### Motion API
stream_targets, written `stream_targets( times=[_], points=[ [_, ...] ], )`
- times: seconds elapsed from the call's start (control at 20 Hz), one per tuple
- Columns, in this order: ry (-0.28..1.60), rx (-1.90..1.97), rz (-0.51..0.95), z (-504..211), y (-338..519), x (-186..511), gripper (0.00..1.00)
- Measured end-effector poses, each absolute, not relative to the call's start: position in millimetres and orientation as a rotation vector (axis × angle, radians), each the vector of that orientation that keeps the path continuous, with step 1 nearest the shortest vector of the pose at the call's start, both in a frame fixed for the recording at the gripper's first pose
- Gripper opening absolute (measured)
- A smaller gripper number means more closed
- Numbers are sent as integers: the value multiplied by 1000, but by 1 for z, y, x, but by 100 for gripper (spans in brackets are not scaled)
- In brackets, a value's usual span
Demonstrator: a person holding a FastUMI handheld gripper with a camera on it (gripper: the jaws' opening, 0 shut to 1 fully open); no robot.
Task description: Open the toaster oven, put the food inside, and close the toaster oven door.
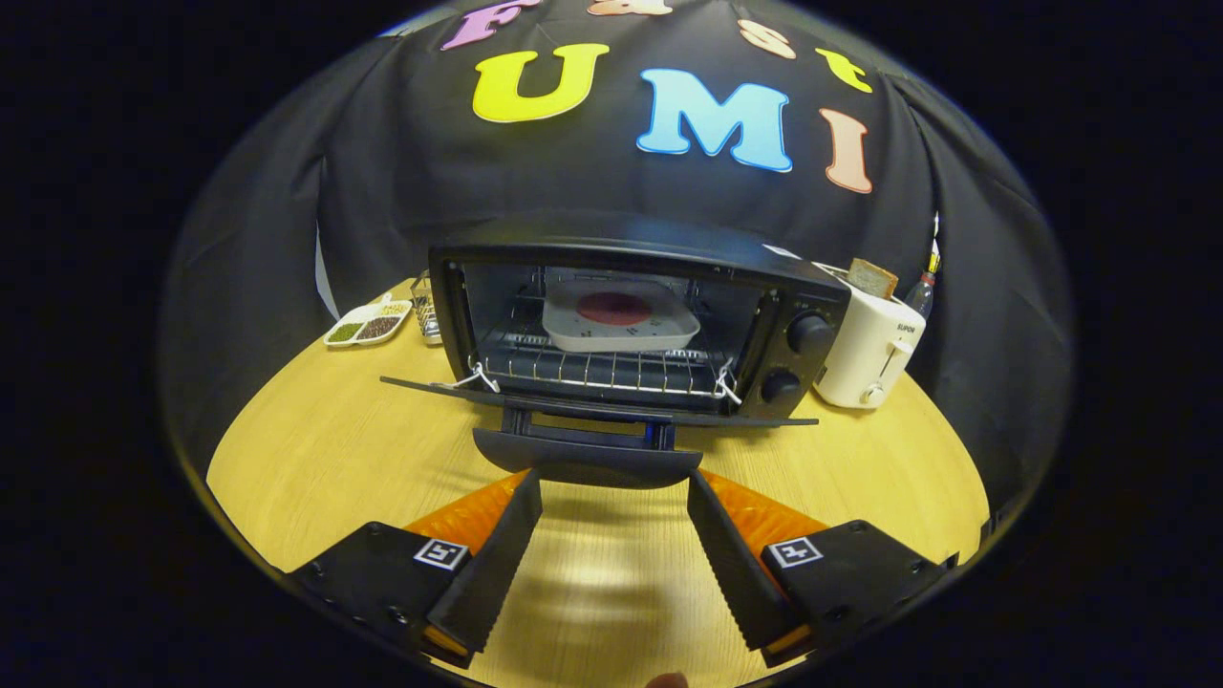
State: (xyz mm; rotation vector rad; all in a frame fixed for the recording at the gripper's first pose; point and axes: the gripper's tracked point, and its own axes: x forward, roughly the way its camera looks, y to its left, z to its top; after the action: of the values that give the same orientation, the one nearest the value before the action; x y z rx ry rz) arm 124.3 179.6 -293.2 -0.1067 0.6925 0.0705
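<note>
**Oven door down, food on the rack**

The toaster oven (631, 315) stands on the wooden table (315, 459) with its door (592, 406) dropped flat toward the gripper (611, 483). Inside, a pale tray (621, 330) sits on the wire rack (602, 368), and on it lies a round, dark red piece of food (613, 308). The door's handle (588, 459) hangs at the front edge, just ahead of the fingertips and level with the gap between them. The fingers are spread wide with nothing between them; whether the tips touch the handle cannot be told. Two knobs (807, 334) sit on the oven's right panel. Beside it on the right stands a white toaster (869, 354) (a slice of bread (871, 277) pokes from its top). Left of the oven, near the booth wall, is a divided dish (368, 323) of dark and green bits
</note>
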Motion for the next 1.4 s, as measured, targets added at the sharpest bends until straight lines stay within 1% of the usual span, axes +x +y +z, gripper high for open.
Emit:
stream_targets(
  times=[0.3,0.45,0.6,0.8,1.0,1.4],
  points=[
    [628,-101,58,-264,176,149,98],
    [520,-155,89,-234,182,168,98],
    [467,-162,126,-209,186,169,98],
    [413,-99,132,-179,170,147,98],
    [361,-47,73,-151,131,113,98],
    [315,-45,-42,-122,49,35,98]
  ],
)
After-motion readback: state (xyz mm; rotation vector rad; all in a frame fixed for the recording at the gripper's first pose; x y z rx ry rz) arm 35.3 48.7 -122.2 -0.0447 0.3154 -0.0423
